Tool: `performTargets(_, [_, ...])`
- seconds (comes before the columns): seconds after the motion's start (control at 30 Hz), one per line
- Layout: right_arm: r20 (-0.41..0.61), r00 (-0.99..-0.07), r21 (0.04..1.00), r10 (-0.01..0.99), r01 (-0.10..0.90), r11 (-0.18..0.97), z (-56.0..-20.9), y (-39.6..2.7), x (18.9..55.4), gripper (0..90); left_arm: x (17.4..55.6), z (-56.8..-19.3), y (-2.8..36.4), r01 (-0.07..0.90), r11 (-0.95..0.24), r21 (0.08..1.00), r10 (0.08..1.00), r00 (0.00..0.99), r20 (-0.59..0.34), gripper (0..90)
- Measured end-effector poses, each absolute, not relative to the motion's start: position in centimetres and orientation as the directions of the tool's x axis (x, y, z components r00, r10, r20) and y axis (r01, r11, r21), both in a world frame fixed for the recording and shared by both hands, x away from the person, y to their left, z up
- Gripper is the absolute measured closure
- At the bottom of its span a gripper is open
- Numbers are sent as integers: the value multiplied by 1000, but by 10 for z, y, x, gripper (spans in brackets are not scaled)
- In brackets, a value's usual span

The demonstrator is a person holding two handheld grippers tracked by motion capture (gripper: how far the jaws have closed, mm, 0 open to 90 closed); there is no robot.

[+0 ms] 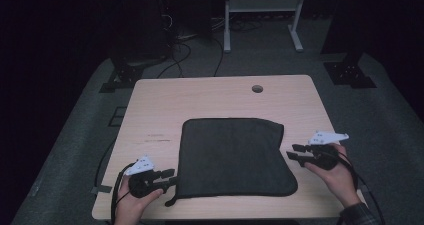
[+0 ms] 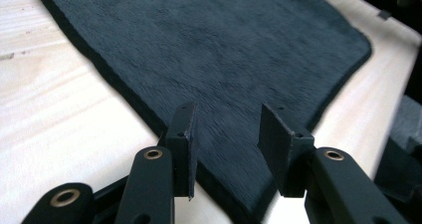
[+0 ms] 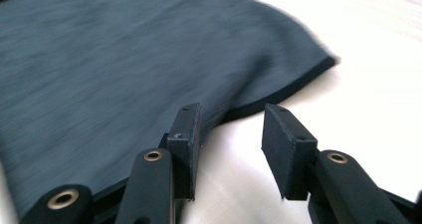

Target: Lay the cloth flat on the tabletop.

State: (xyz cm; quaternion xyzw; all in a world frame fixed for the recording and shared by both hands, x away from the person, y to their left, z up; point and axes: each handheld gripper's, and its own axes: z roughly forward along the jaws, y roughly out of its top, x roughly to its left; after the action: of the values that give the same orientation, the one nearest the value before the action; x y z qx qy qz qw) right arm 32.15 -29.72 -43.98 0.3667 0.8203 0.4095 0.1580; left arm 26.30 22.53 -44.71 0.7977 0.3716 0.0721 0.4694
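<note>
Left gripper point(image 2: 226, 134) jaws spread, nothing pinched, hovering over the near corner of the dark cloth point(image 2: 214, 55). Right gripper point(image 3: 229, 134) jaws also spread, nothing between them, one jaw over the cloth's hemmed edge, the other over bare bench point(image 3: 378, 84). From the high view: cloth point(image 1: 232, 157) flat on the near half of the bench point(image 1: 200, 97), folded by the look of it, left gripper point(image 1: 167, 177) at its near-left corner, right gripper point(image 1: 295, 151) just off its right edge (a hand behind each). Cable hole point(image 1: 257, 89) far side, well apart. Risks: grabbing only the top layer so the fold slips open; snagging the hem and dragging the whole cloth; uneven pull from two sides skewing it.
</note>
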Motion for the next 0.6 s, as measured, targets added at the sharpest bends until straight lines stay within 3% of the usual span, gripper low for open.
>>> performTargets(0.2, [61, -591, 784, 805, 528, 328, -446, -296, 374, 576, 286, -458, 209, 541, -345, 767, 661, 720, -211, 580])
performTargets(0.43, [123, -532, 749, 838, 603, 273, -464, -291, 415, 546, 286, -471, 200, 565, -416, 713, 654, 730, -198, 570])
performTargets(0.5, [134, -522, 725, 843, 631, 276, -471, -290, 421, 570, 286, -472, 200, 563, -419, 712, 653, 732, -195, 570])
performTargets(0.6, [133, -523, 713, 842, 640, 286, -475, -288, 426, 739, 286, -472, 200, 568, -414, 711, 655, 728, -201, 570])
